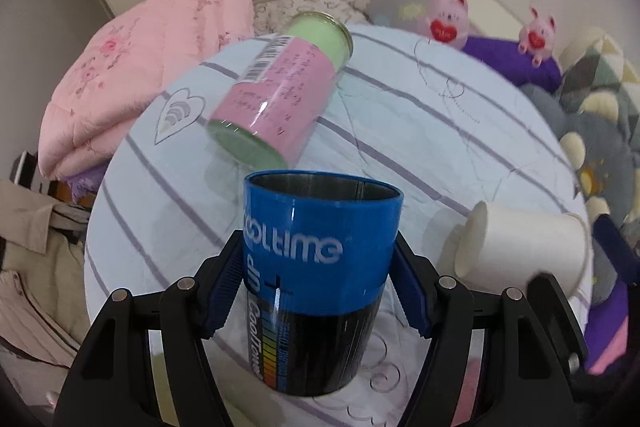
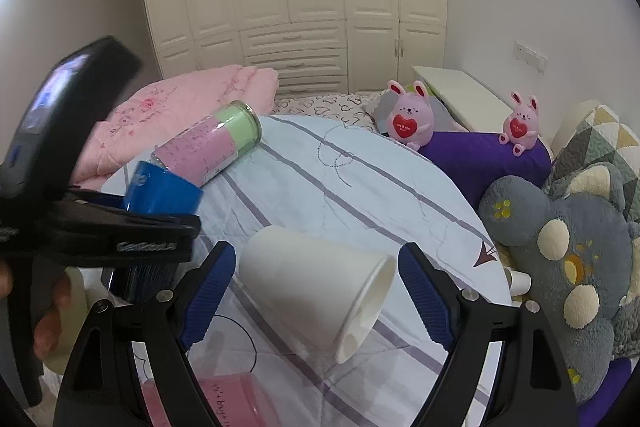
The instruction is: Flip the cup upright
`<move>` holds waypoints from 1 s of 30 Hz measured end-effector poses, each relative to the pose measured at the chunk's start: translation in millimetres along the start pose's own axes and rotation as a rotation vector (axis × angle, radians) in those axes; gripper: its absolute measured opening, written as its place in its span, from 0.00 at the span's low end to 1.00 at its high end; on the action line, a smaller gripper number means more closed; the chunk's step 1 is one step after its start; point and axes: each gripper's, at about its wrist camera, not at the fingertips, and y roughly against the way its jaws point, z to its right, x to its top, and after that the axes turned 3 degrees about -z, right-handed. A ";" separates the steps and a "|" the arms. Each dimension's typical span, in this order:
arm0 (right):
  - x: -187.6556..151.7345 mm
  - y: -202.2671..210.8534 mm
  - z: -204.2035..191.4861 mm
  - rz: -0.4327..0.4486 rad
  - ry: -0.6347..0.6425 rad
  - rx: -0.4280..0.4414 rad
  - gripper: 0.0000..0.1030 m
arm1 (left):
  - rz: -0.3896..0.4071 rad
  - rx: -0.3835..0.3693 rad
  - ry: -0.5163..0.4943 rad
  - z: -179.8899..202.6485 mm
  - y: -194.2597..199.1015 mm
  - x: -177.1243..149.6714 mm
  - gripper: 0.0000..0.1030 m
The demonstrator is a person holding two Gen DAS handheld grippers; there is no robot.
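Note:
A blue and black cup (image 1: 320, 279) with a metal inside stands mouth up between the pads of my left gripper (image 1: 320, 291), which is shut on it. The cup also shows in the right wrist view (image 2: 160, 193), partly behind the left gripper's body. A white paper cup (image 2: 320, 295) lies on its side on the striped round cushion (image 2: 360, 171), mouth to the right. My right gripper (image 2: 318, 295) is open with its fingers on either side of the paper cup, not touching. The paper cup also shows in the left wrist view (image 1: 524, 247).
A pink-labelled green can (image 1: 280, 103) lies on its side behind the blue cup. A folded pink quilt (image 1: 132, 67) is at the left. Pink bunny toys (image 2: 408, 115) and a grey plush (image 2: 568, 251) sit at the right. A pink box (image 2: 232, 403) lies near.

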 end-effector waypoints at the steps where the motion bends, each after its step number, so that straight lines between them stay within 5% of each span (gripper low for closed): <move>1: -0.2 1.3 -1.1 0.003 0.003 -0.002 0.83 | 0.014 -0.009 0.015 -3.5 4.6 -3.4 0.67; 6: -0.6 4.8 -6.7 0.016 0.016 -0.005 0.82 | 0.099 -0.017 0.071 -16.7 21.7 -22.1 0.66; 20: -5.9 13.2 -25.4 0.023 0.086 -0.019 0.83 | 0.171 -0.035 0.054 -22.6 36.9 -58.0 0.67; 26: -7.7 16.5 -24.7 0.023 0.090 -0.018 0.83 | 0.185 0.016 0.050 -27.7 41.6 -63.7 0.92; 30: -9.4 22.1 -20.9 0.031 0.071 0.004 0.83 | 0.192 -0.010 0.059 -29.6 45.2 -68.0 0.93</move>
